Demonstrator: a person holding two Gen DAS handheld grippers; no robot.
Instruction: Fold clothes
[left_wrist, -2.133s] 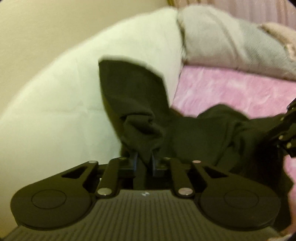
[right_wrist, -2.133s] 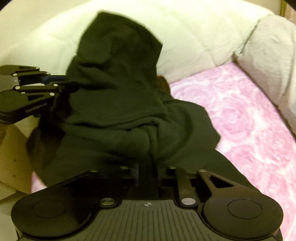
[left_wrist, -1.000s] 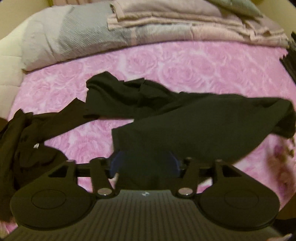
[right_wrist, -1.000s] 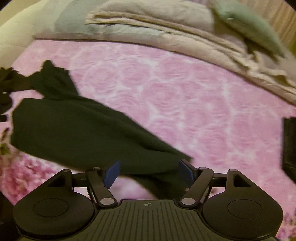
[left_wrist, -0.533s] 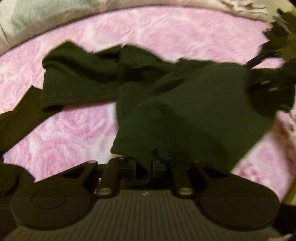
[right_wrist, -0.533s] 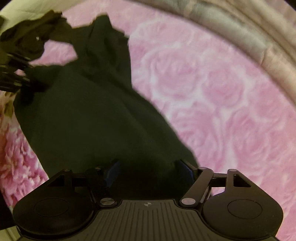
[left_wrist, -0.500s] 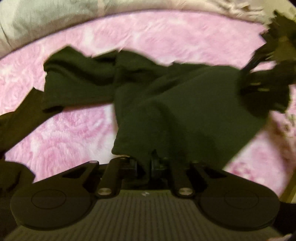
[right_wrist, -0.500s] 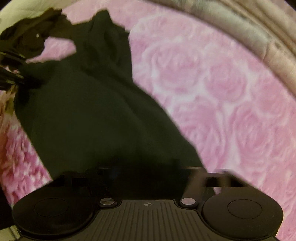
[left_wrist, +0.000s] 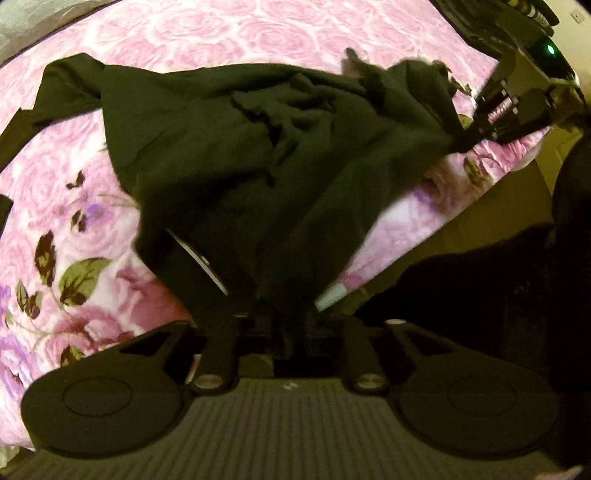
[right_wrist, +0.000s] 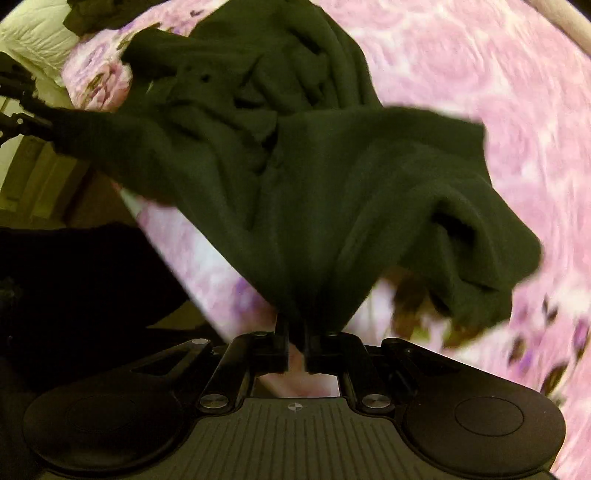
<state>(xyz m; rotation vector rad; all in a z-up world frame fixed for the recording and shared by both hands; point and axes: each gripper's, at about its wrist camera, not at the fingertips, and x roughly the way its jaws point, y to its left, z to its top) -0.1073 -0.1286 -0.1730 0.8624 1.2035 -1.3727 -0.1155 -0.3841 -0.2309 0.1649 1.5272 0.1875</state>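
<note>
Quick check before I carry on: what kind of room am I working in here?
Most likely a bedroom. The dark garment is held by both grippers over a bed covered by a pink rose-patterned blanket, and white quilted bedding lies at one edge.

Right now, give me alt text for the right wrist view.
The right gripper is shut on a dark garment that drapes from it across a pink rose-patterned bedspread. The left gripper shows at the far left edge.

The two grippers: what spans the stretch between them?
The black garment alone, pinched by the left gripper and the right gripper, sagging over the pink floral blanket. Both wrist views show it.
</note>
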